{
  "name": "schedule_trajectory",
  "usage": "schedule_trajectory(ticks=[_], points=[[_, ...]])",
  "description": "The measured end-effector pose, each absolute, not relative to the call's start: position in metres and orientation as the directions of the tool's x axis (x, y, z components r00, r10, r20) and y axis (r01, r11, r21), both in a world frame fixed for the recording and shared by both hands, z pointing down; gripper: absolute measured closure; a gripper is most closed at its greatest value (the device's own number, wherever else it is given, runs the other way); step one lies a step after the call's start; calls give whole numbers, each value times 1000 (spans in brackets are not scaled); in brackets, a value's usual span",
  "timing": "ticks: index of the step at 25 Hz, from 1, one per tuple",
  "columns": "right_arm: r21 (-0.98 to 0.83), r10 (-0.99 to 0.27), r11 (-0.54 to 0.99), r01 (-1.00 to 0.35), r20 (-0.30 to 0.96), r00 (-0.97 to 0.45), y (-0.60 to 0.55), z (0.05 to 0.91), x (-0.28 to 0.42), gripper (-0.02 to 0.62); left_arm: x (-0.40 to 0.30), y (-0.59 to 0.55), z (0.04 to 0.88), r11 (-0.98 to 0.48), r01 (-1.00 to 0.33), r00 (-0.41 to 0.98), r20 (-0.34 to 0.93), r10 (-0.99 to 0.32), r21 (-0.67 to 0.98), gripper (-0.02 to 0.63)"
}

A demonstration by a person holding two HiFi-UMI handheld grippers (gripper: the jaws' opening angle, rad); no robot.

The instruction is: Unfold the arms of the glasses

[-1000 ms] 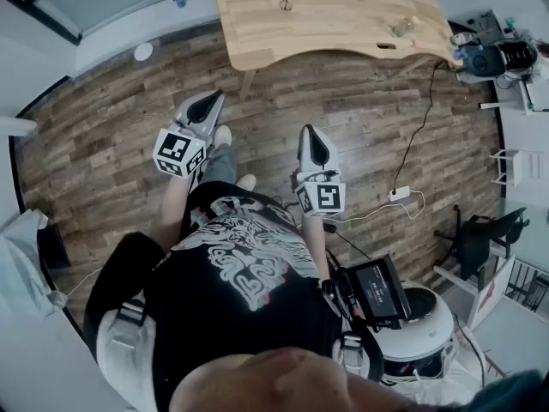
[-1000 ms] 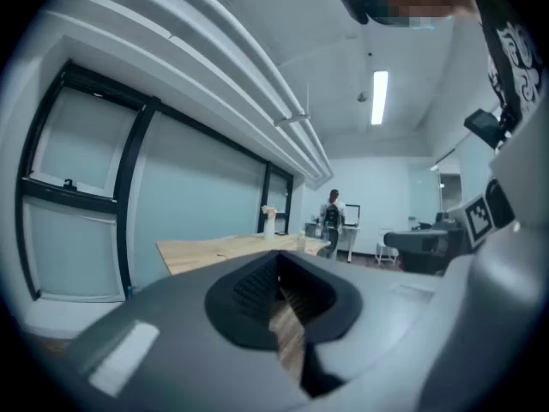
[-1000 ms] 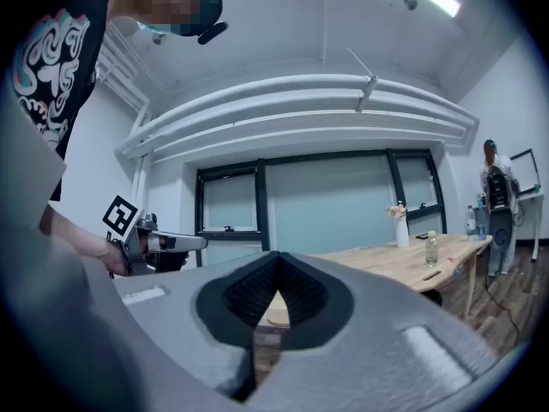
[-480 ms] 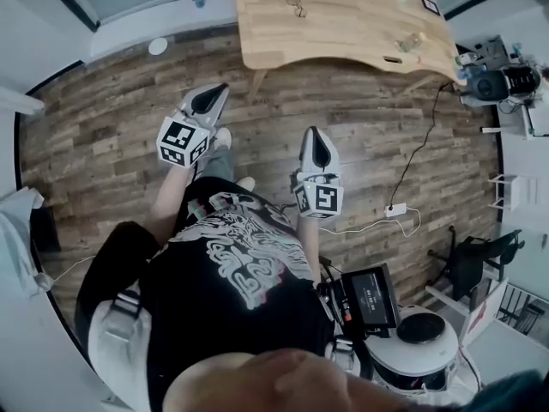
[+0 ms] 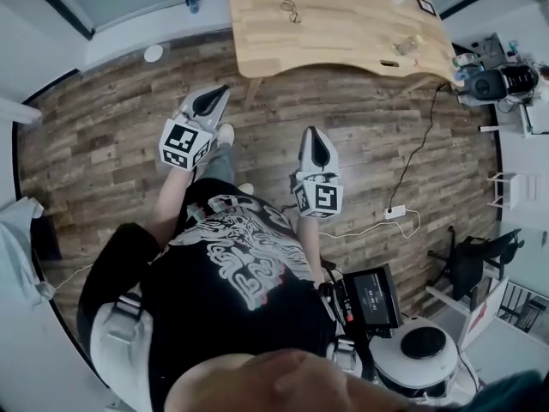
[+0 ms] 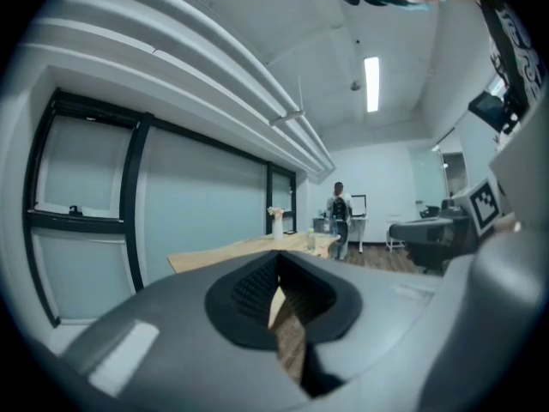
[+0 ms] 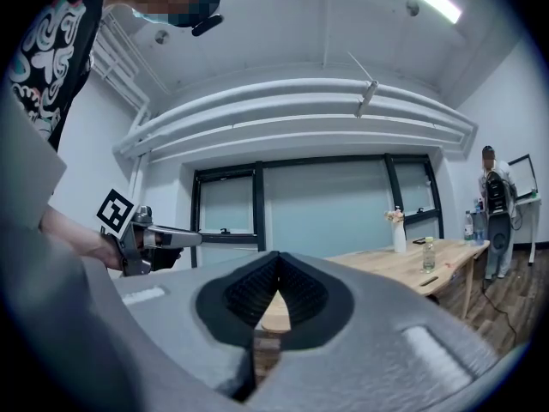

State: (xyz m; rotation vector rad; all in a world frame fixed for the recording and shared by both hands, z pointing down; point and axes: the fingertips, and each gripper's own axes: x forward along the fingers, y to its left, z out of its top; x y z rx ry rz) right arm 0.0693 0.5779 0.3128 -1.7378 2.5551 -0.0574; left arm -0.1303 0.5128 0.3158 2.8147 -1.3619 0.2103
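The glasses (image 5: 291, 9) lie folded on the wooden table (image 5: 343, 37) at the top of the head view, far ahead of both grippers. My left gripper (image 5: 214, 95) is held over the wood floor, jaws shut with nothing between them. My right gripper (image 5: 314, 136) hangs beside it, also shut and empty. In the left gripper view the shut jaws (image 6: 276, 264) point toward the table (image 6: 249, 249). The right gripper view shows its shut jaws (image 7: 276, 263) with the table (image 7: 403, 264) beyond and the left gripper (image 7: 137, 239) at the left.
A vase (image 7: 399, 228) and a bottle (image 7: 428, 253) stand on the table. A person (image 7: 495, 213) stands at the far right of the room. A cable and power strip (image 5: 396, 212) lie on the floor to the right. A white round device (image 5: 420, 350) sits behind me.
The head view has shifted slightly; the table sits a little further left in the frame. Both grippers stay shut and hold about the same pose.
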Motion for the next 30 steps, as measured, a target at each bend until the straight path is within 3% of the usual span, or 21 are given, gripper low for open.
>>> schedule_trajectory(ticks=[4,13,30], points=[[-76,-938,344,-936,5,-346,541,321,72,597,-133,480,320,-611,-786,597,139,-790,-96,617],[-81,-927,364,-928,69,-369,401,340,44,597,-154,336,337,-609,-793,598,161,-785,-26,617],[-78,-923,301,-950,226,-311,150,385,-4,597,-160,84,370,-770,-637,747,259,-612,20,617]])
